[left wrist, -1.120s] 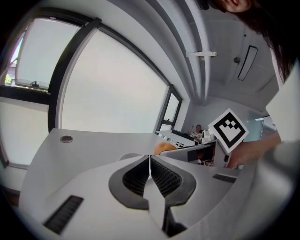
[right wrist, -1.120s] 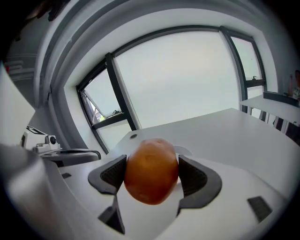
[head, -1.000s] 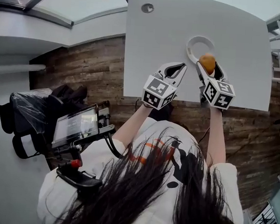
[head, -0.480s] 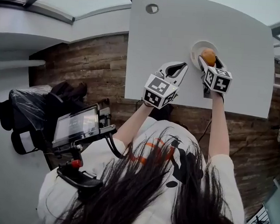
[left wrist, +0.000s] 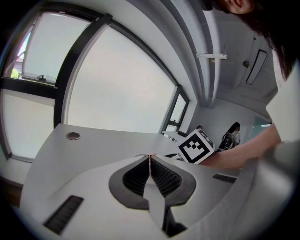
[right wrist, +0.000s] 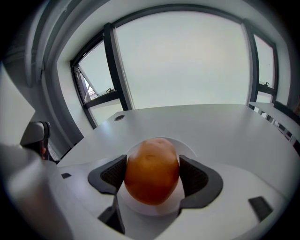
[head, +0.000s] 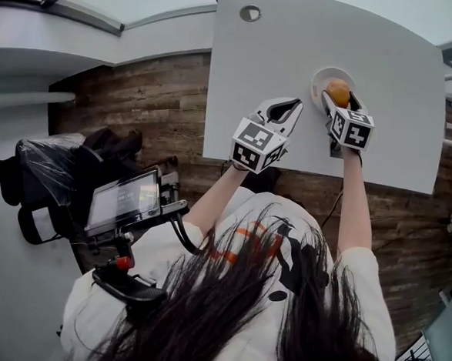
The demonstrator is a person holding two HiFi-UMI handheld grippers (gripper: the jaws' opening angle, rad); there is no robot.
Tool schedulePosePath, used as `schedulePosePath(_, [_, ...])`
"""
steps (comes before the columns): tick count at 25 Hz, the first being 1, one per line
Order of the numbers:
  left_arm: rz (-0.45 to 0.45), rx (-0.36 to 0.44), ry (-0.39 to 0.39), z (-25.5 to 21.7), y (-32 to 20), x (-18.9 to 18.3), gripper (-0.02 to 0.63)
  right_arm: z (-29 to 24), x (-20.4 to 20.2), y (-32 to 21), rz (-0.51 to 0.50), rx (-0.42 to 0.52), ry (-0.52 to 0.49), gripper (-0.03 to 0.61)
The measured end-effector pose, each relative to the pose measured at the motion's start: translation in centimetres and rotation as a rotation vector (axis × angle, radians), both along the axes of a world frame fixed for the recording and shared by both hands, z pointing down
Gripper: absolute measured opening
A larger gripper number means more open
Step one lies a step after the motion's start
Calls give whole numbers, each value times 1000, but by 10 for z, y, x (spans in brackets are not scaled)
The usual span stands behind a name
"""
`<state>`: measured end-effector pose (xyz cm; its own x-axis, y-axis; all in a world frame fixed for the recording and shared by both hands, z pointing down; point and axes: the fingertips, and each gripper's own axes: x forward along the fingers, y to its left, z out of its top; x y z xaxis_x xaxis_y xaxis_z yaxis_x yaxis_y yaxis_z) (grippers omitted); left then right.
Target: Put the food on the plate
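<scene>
Looking down from the head view, we found the person's dark hair (head: 240, 308) and white shirt nearest the camera, with a small monitor (head: 123, 201) on a handle at the person's left side and a dark bag (head: 48, 179) beyond it on the wooden floor (head: 139, 100). Both forearms reached forward over the near edge of a white table (head: 281, 56).

The left gripper (head: 291, 107) hung above the table near that edge. Its own view showed the two ribbed pads brought together at the tips, with nothing held between them. Past those tips the same view showed the marker cube (left wrist: 195, 146) of the other tool.

The right gripper (head: 338, 99) stood just beside the left one, a little farther in over the table. Its jaws were spread only as wide as a round orange-brown piece of food (right wrist: 151, 171), and both pads pressed against its sides. We found the food directly over a small white plate (right wrist: 187, 149), whose rim showed behind and beneath it. We could not tell whether the food touched the plate surface.

Farther across the tabletop a round metal grommet (head: 250, 13) sat near the far edge, well apart from the plate. Beyond the table, the right gripper view showed tall dark-framed windows (right wrist: 187, 61).
</scene>
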<state>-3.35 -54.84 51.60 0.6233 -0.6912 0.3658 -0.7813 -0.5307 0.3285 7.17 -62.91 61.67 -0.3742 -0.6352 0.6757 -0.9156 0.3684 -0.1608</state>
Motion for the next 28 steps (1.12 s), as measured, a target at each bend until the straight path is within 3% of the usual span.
schedulePosePath(8, [0, -3, -6, 2, 0, -3, 6, -8, -3, -3, 24, -18, -53, 344])
schedulePosePath(17, [10, 7, -3, -3, -3, 0, 6, -55, -3, 9, 45, 90, -126, 344])
schedulePosePath(28, [57, 85, -9, -37, 63, 47, 6, -121, 24, 119, 71, 206, -224, 341])
